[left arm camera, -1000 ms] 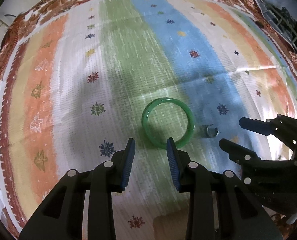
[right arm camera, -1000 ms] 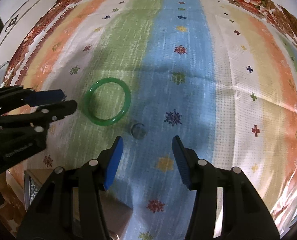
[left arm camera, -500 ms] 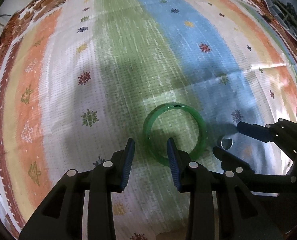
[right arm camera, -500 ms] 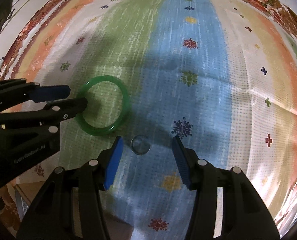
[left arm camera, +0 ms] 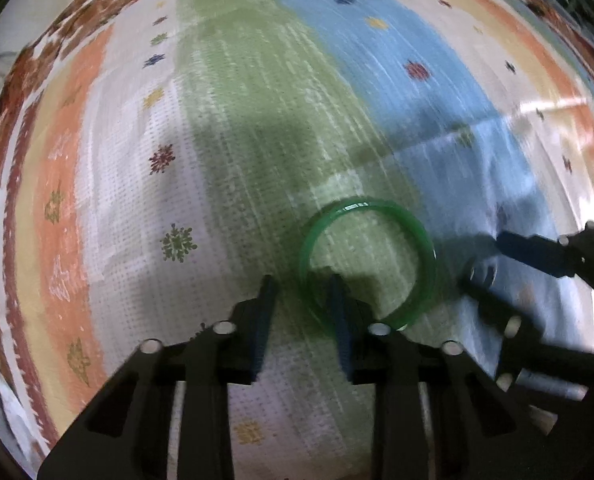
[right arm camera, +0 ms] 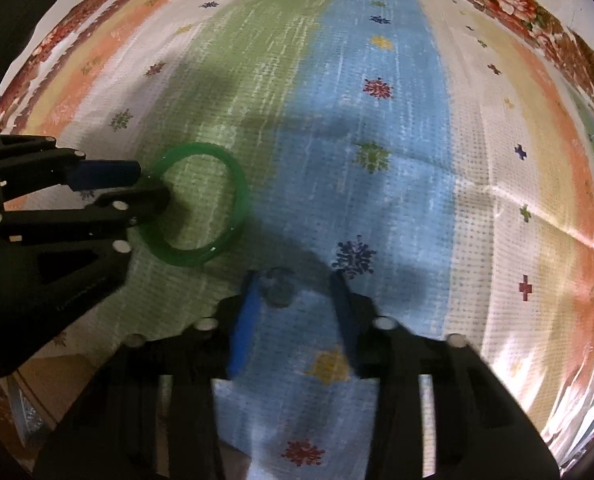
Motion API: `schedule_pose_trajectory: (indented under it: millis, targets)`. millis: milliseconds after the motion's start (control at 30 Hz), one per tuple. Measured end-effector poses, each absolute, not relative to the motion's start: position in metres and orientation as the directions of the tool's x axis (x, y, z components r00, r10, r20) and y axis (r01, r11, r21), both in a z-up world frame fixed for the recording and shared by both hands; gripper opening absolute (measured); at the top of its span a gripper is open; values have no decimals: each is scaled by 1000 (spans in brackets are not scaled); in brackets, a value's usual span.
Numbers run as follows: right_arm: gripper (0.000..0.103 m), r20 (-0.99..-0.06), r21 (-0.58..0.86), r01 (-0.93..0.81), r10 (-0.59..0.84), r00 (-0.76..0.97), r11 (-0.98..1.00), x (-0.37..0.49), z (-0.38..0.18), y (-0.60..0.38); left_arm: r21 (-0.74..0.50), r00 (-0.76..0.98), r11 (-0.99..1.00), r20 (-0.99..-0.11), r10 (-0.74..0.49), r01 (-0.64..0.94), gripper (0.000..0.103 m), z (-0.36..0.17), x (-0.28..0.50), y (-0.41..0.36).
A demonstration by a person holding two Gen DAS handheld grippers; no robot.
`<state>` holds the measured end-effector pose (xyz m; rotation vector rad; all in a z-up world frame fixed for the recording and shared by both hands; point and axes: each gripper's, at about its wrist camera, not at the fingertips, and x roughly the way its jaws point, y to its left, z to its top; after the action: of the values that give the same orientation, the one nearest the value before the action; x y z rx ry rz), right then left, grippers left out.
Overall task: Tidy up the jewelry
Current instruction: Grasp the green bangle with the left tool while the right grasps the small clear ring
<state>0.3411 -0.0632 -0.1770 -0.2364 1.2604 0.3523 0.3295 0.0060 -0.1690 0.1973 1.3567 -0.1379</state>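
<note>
A green bangle point(left arm camera: 367, 264) lies flat on the striped cloth; it also shows in the right wrist view point(right arm camera: 201, 204). My left gripper point(left arm camera: 303, 284) is open and straddles the bangle's near-left rim, one finger inside the ring and one outside. A small silver ring point(right arm camera: 279, 282) lies on the blue stripe; it also shows in the left wrist view point(left arm camera: 483, 274). My right gripper point(right arm camera: 295, 280) is open with the small ring between its fingertips, close to the left finger.
The colourful striped tablecloth point(left arm camera: 257, 100) with a floral border covers the table. A crease runs across it at the right point(right arm camera: 537, 216). A brown box corner point(right arm camera: 45, 384) shows at the lower left of the right wrist view.
Both grippers moved forward and down. The left gripper now straddles the bangle's rim. The right gripper's fingers now flank the small ring.
</note>
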Motion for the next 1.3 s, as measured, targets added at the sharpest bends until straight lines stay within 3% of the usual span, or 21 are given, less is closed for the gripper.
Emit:
schedule_pose_trajectory:
  millis: [133,1300]
  targets:
    - [22,-956,29,-390,140,258,920,339,-177,-64,53,202,976,-979,9,213,6,-169,329,6]
    - [22,-898,134,-379,274,345,916,295,-110,-91,-69,355,983,-926,-127,171,8,-80,289,36]
